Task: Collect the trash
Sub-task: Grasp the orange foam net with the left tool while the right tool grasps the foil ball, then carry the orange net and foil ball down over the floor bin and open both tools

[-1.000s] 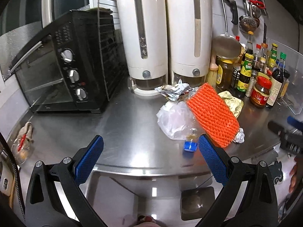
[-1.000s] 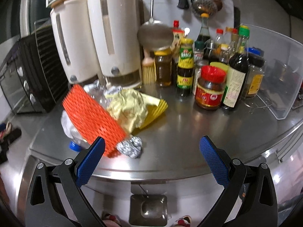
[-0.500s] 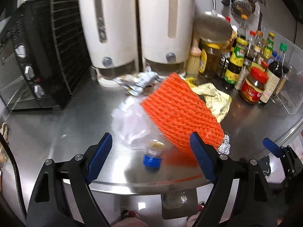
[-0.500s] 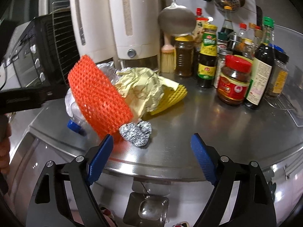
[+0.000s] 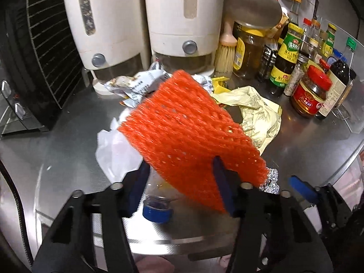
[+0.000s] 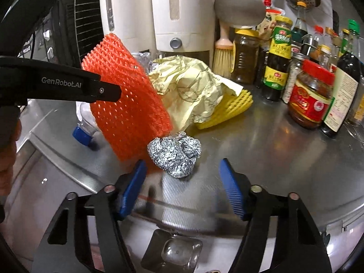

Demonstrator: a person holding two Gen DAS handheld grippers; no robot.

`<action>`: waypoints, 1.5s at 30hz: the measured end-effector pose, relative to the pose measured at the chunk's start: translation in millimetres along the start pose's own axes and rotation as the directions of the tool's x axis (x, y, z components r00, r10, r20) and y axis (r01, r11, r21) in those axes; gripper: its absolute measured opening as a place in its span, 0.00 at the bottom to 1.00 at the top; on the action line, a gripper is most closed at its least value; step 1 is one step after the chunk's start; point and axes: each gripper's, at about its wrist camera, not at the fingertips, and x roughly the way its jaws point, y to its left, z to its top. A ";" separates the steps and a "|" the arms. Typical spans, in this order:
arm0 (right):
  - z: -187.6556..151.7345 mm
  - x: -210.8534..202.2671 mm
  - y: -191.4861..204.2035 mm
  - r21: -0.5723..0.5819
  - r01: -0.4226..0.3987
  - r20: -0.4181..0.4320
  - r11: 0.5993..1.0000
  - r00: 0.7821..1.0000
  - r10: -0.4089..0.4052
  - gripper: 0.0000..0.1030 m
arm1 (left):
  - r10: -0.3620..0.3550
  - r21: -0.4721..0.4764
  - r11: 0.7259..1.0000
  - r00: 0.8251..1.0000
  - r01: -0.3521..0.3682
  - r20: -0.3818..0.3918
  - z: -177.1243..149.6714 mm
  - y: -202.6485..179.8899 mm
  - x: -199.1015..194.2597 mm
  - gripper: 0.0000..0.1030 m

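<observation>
left gripper: nearer than a second ago; fingers just narrowing around orange foam net, not yet pinching.
right gripper: lower, fingers narrowing, unclenched, foil ball just ahead on bench.
task: both grasps imminent.

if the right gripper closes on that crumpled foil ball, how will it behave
The foil ball looks loosely crumpled, so it will probably be very light and crush somewhat under the pads rather than resist. Its wrinkled surface should grip well, not slip. Nudged on the smooth steel counter, it may skid or roll, since it lies free beside the orange foam net.
</observation>
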 end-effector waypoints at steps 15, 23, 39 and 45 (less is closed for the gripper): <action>4.7 8.3 2.1 -0.006 -0.044 0.020 0.999 0.999 0.045 0.39 | -0.026 -0.006 1.000 0.999 0.026 0.027 6.3 7.7 -8.6 0.11; 5.7 -18.1 6.5 0.005 -0.039 0.046 0.999 0.998 0.039 0.38 | -0.024 -0.012 1.000 0.996 0.025 0.088 0.9 13.9 -45.9 0.10; -27.5 -143.0 22.0 0.045 0.020 0.123 0.999 0.992 -0.026 0.39 | 0.001 -0.008 1.000 0.976 0.001 0.217 -97.9 21.1 -177.5 0.10; -61.4 -163.1 32.9 0.048 0.025 0.105 0.999 0.994 -0.030 0.39 | -0.036 -0.008 0.999 0.976 0.038 0.214 -147.9 21.5 -187.1 0.10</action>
